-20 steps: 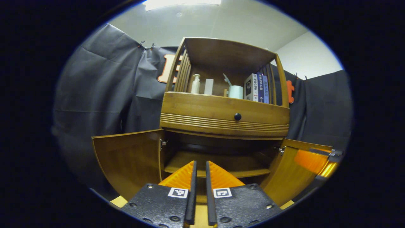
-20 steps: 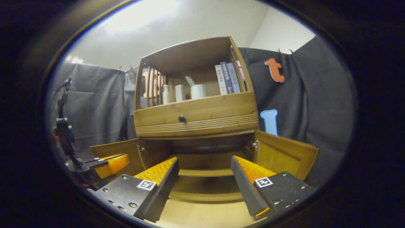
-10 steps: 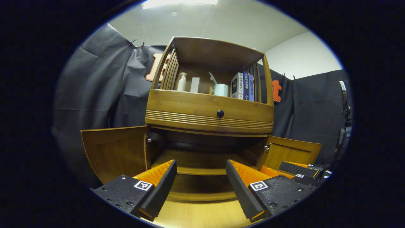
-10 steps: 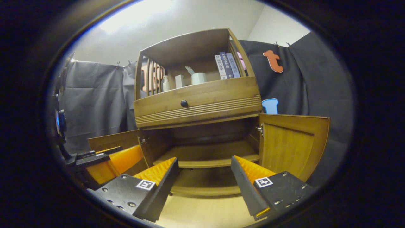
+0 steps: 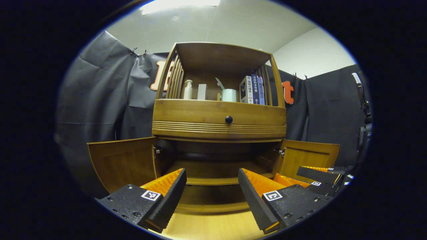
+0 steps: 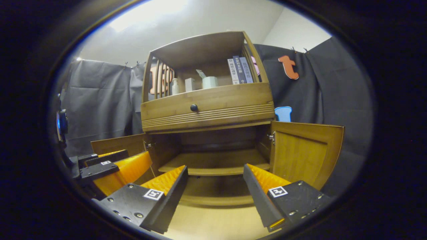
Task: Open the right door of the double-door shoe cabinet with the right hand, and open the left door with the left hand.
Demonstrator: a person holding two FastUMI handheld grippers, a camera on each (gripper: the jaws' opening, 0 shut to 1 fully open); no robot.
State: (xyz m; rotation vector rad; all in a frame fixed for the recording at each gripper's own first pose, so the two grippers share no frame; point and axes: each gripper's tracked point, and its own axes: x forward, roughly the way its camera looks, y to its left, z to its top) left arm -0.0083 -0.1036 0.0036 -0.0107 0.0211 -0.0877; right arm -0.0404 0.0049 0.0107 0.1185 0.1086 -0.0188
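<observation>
Both doors of the shoe cabinet (image 5: pixel 220 123) stand swung wide, and the cabinet faces squarely toward the cameras, its tall body upright. In the left gripper view, the left door (image 5: pixel 123 161) opens out to the left, its inner face turned to us; the right door (image 5: pixel 308 156) angles out the other side. The left gripper (image 5: pixel 211 180) sits in front of the open compartment with fingers spread wide, holding nothing. Just beside it at the right edge is the right gripper (image 5: pixel 320 176). In the right gripper view that gripper's fingers are also parted, empty, aimed at the inner shelf (image 6: pixel 213 166). Above, the drawer knob (image 6: pixel 193 107) and books (image 6: pixel 239 70) sit untouched.
</observation>
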